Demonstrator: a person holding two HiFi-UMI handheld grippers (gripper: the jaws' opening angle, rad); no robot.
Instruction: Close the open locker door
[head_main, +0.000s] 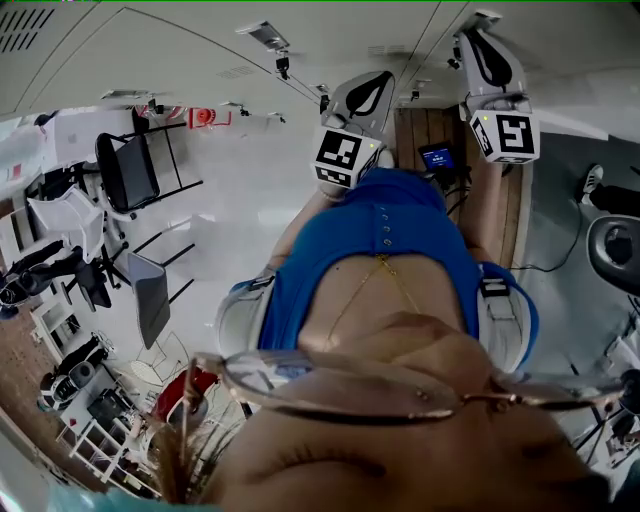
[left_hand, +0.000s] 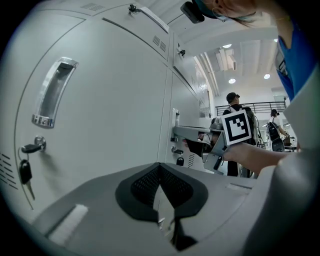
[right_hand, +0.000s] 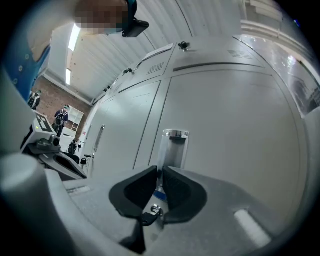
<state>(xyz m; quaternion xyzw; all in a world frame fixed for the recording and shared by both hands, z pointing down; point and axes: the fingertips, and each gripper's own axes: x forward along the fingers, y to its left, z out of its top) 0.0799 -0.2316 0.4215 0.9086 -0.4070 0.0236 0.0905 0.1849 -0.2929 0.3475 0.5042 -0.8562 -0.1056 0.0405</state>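
A row of grey lockers fills both gripper views. My right gripper (right_hand: 160, 182) is shut on the upright metal handle (right_hand: 172, 150) of one locker door (right_hand: 235, 130); the handle's lower end sits between the black pads, above a key (right_hand: 152, 210). That door looks about level with its neighbours. From the left gripper view, the right gripper (left_hand: 200, 145) shows at that same handle (left_hand: 175, 120). My left gripper (left_hand: 160, 172) is shut on nothing, in front of the neighbouring door (left_hand: 110, 100). The head view shows both grippers, left (head_main: 365, 95) and right (head_main: 487, 55), held out past my blue top.
The neighbouring door has a recessed handle (left_hand: 52, 95) and a key with a fob (left_hand: 25, 170). Two people (left_hand: 232, 107) stand far down the room. Black chairs (head_main: 130, 170) and shelving stand off to one side in the head view.
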